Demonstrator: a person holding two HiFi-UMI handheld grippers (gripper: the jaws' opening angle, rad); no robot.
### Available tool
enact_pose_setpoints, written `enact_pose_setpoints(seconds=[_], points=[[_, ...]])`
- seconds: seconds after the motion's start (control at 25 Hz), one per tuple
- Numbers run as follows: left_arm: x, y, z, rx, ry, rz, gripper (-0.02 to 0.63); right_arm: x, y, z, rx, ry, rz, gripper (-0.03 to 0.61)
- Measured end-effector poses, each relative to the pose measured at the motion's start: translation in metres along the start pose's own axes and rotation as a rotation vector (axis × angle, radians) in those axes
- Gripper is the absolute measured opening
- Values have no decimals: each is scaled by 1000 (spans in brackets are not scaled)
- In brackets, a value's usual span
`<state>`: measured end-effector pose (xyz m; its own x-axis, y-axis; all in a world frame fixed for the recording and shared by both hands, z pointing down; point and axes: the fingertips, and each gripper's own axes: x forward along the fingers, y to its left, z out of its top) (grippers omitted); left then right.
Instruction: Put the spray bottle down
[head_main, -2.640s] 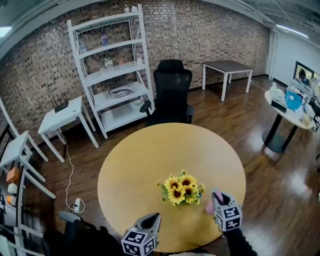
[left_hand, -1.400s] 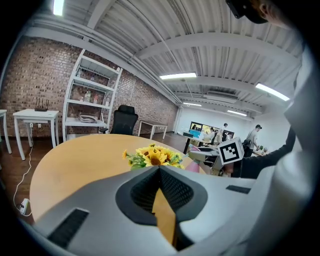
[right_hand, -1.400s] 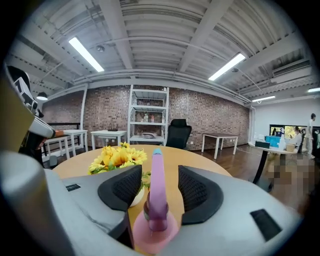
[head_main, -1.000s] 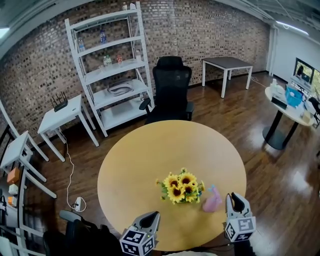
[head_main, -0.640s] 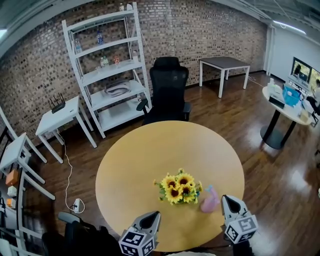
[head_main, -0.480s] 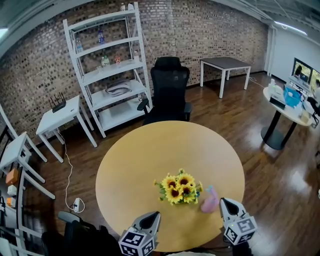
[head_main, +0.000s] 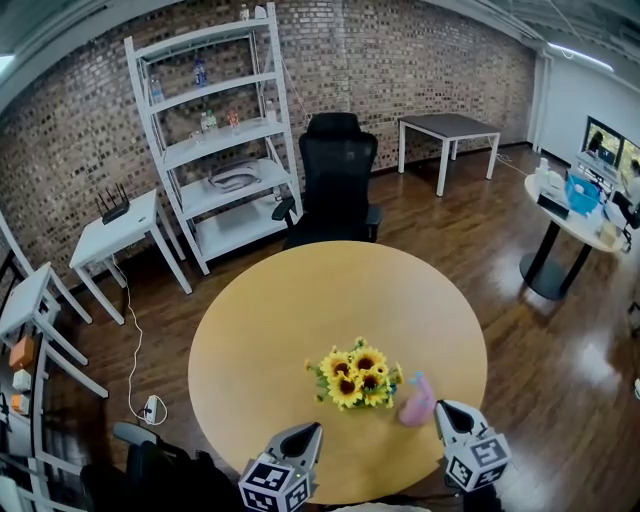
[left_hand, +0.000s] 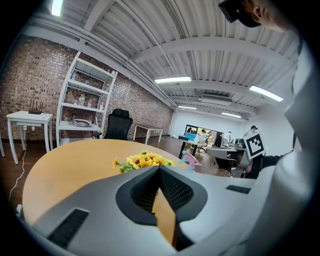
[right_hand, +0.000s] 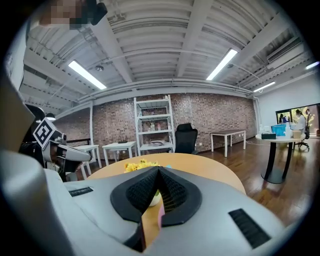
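Spray bottle (head_main: 417, 402) rests free on the table (head_main: 260, 330), lower right, beside sunflowers (head_main: 352, 372), so placement looks done; right gripper (head_main: 446, 413) and left gripper (head_main: 305, 436) sit pinched together, empty.

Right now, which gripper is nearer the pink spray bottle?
Right. The right gripper is close beside the spray bottle, at its right, jaws shut. The left gripper is well off to its left, past the sunflowers.

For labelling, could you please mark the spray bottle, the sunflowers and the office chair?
spray bottle (head_main: 416, 407), head view, pink body.
sunflowers (head_main: 352, 374), head view, central blooms.
office chair (head_main: 338, 168), head view, backrest.
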<state>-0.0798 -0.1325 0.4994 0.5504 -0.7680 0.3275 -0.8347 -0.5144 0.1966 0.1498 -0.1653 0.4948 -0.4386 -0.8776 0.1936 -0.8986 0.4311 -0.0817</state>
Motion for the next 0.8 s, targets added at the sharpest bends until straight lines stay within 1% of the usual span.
enact_pose_setpoints(seconds=[0.52,0.8], points=[[-2,2,-2,6,4,2,-11,0,-2,0,6,-4,-11,-11],[3,-6,1,9,4,0,-11,-3,-10,3,2,-1,-10,-11]])
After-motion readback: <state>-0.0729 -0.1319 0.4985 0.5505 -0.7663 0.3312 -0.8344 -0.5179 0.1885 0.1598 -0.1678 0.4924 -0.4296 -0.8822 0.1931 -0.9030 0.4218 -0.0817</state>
